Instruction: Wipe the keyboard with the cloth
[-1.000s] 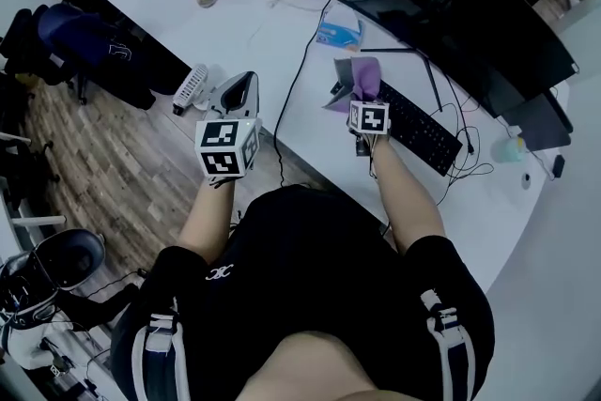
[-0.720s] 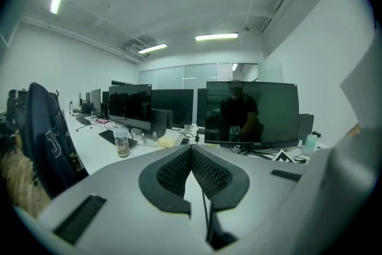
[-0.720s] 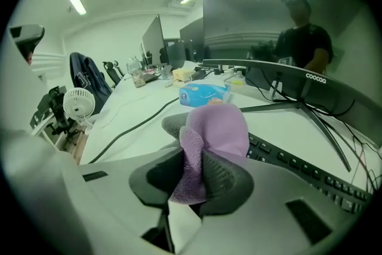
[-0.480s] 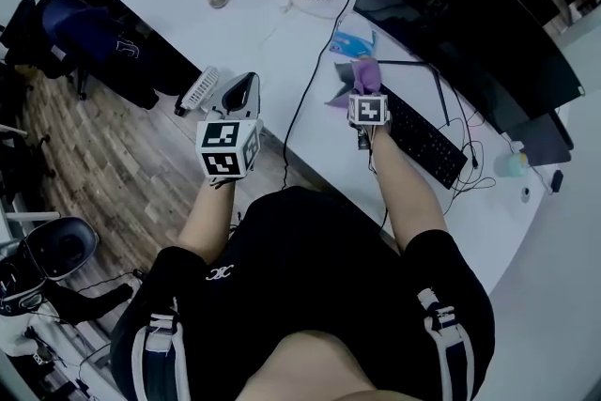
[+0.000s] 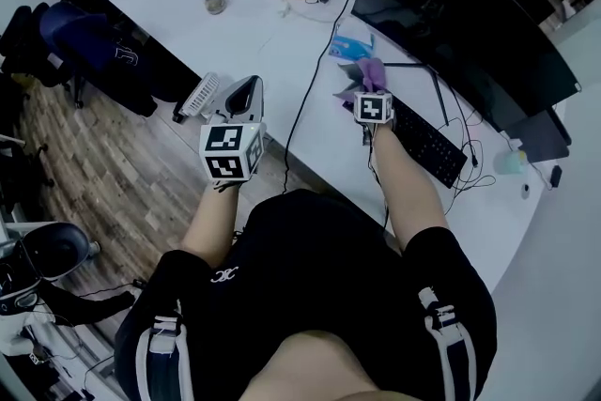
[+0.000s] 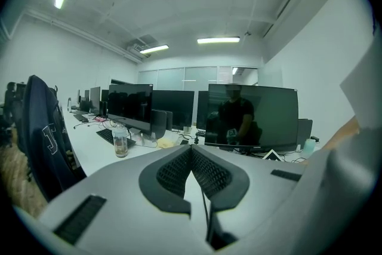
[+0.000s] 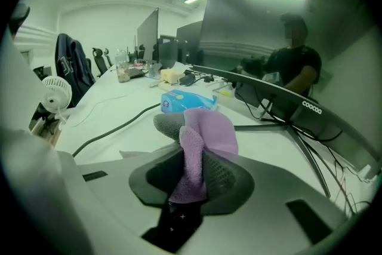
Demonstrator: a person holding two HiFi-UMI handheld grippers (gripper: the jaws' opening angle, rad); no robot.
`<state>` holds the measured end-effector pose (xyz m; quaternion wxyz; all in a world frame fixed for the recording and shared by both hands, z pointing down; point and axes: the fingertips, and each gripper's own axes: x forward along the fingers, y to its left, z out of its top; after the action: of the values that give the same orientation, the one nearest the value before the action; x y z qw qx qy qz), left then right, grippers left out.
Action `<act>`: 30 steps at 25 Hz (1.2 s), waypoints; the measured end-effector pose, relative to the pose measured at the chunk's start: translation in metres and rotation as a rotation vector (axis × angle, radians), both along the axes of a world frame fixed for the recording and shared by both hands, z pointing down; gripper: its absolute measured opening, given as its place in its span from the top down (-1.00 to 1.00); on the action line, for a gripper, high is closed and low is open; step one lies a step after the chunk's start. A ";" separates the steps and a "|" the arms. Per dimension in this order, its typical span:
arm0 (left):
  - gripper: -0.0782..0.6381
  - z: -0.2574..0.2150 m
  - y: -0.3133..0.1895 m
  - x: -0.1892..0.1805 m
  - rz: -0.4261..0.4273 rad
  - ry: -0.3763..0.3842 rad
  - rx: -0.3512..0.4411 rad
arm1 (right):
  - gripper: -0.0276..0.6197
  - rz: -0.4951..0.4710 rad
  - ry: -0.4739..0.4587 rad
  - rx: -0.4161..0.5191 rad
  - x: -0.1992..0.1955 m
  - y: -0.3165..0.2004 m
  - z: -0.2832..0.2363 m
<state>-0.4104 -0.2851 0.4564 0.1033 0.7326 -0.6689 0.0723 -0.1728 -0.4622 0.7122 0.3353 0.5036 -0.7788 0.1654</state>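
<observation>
Far left: chair (image 5: 84,38) w/ dark jacket, beside the white desk (image 5: 272,33). A small white fan (image 5: 195,92) sits at the desk's near edge. L gripper (image 5: 248,89) is held just right of the fan, off the desk edge. Its jaws are pressed together, tips meeting, nothing btwn them. A jar (image 6: 120,141) stands well back on the desk. A black cable (image 5: 305,75) runs across the desk btwn the two grippers. R gripper (image 5: 366,87) pinches the purple cloth (image 7: 203,134), which bunches up out of the jaw tips. Blue packet (image 7: 185,101) lies just beyond it. Cloth is at the left end of the black kbd (image 5: 424,141); can't tell if it touches the keys. Big dark monitor (image 5: 460,5) stands behind the kbd.
</observation>
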 end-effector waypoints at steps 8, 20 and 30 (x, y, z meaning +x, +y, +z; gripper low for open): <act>0.74 0.003 -0.004 0.023 0.069 0.016 0.005 | 0.58 0.177 0.012 -0.002 0.071 0.011 -0.009; 0.74 0.008 -0.024 0.095 0.224 0.023 -0.002 | 0.57 0.339 -0.016 0.014 0.166 0.052 -0.006; 0.74 0.000 -0.045 0.184 0.359 0.031 0.000 | 0.58 0.308 -0.129 0.192 0.220 0.083 -0.069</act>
<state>-0.2260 -0.3306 0.4565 0.0989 0.8412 -0.5258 0.0782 0.0471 -0.3796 0.6432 0.2060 0.6349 -0.7246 0.1716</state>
